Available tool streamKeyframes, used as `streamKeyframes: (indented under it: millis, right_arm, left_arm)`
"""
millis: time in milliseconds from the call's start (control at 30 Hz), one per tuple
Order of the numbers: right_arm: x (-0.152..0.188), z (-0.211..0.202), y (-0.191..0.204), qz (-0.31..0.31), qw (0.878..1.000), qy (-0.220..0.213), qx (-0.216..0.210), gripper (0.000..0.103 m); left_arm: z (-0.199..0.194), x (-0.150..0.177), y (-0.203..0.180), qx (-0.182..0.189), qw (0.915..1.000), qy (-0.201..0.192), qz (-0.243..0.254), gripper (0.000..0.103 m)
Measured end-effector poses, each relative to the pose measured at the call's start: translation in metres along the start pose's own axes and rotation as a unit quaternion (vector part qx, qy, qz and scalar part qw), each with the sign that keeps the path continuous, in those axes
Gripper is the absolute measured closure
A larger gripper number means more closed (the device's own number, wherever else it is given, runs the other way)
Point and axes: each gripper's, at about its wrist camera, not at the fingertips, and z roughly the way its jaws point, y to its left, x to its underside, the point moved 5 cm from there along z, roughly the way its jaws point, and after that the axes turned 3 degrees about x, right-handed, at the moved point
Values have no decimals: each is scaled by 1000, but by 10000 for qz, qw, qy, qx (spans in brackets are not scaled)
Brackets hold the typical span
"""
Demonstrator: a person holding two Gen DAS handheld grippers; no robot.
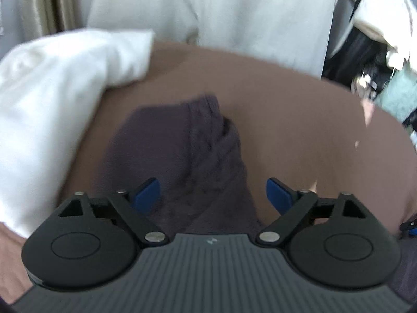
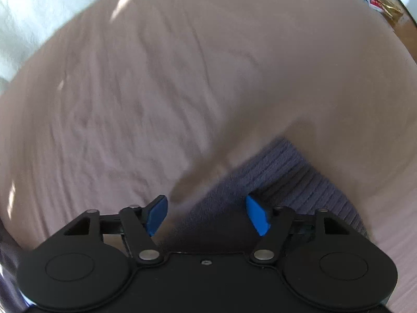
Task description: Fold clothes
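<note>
Both tongs (image 1: pixel 212 195) (image 2: pixel 207 214) gape above the purple knit garment (image 1: pixel 182 143)

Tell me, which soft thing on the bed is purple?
The knitted sweater under the left gripper. The pillow beside it is white.

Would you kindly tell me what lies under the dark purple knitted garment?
The dark purple knitted garment lies directly on the brown bedsheet. Whatever may sit beneath its folds is covered and cannot be seen.
</note>
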Motion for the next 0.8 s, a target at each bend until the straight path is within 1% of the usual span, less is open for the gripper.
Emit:
streamKeyframes:
  millis: [33,67,100,133,167,200,233,267,300,333,367,400,467,533,567,600,633,700,733,800]
  right_arm:
    - [4,1,2,-125,9999,-1,48,26]
    - [9,1,6,-362,9992,-82,154,28]
    - [15,1,9,-596,9977,-174,274,40]
    - [20,0,11,-822,9948,-344,502,53]
    - [26,-3,12,-1054,9896,-572,793,83]
    - [30,-9,12,-1203,9848,-840,934,95]
    - [36,-21,13,-1268,9777,-1279,1081,95]
    - [42,-34,14,-1351,9679,-1726,1230,95]
    - [50,-52,20,-1551,9528,-2219,1375,96]
    - [57,-69,24,-1679,9392,-2660,1376,96]
    - [62,-89,24,-1641,9275,-3076,1352,96]
    - [66,-110,18,-1431,9171,-3483,1310,96]
    - [72,-149,2,-936,8935,-4214,1241,96]
    - [71,-178,-20,-481,8702,-4748,1221,96]
    - [72,-185,-31,-291,8641,-4879,1200,96]
    - [73,-190,-42,-121,8586,-4985,1189,96]
    - [70,-187,-45,-86,8597,-4955,1237,96]
    - [71,-172,-54,-144,8668,-4826,1246,96]
    - [70,-159,-51,-223,8714,-4728,1288,96]
    - [60,-145,-46,-352,8811,-4553,1230,96]
  left_arm:
    - [12,3,0,-62,9998,202,-15,13]
    - [20,9,1,-115,9993,359,4,21]
    - [26,15,0,-192,9989,423,117,51]
    - [26,21,-3,-229,9984,384,346,74]
    - [25,27,-6,-253,9975,309,581,82]
    - [18,32,-12,-278,9960,102,838,87]
    - [6,36,-19,-392,9929,-189,1107,88]
    - [-9,39,-27,-482,9881,-506,1374,88]
    - [-27,41,-35,-489,9825,-861,1577,88]
    - [-45,41,-39,-448,9792,-1134,1624,88]
    - [-63,41,-42,-386,9758,-1407,1631,88]
    - [-83,40,-42,-244,9733,-1695,1526,88]
    - [-122,42,-38,106,9656,-2241,1312,88]
    - [-152,49,-32,435,9559,-2683,1110,89]
    - [-159,54,-28,547,9530,-2789,1045,89]
    - [-164,59,-25,648,9517,-2835,986,89]
    - [-159,63,-20,721,9550,-2718,944,89]
    - [-143,68,-13,754,9626,-2434,922,89]
    - [-134,70,-11,732,9661,-2297,922,89]
    - [-119,70,-5,695,9704,-2146,865,90]
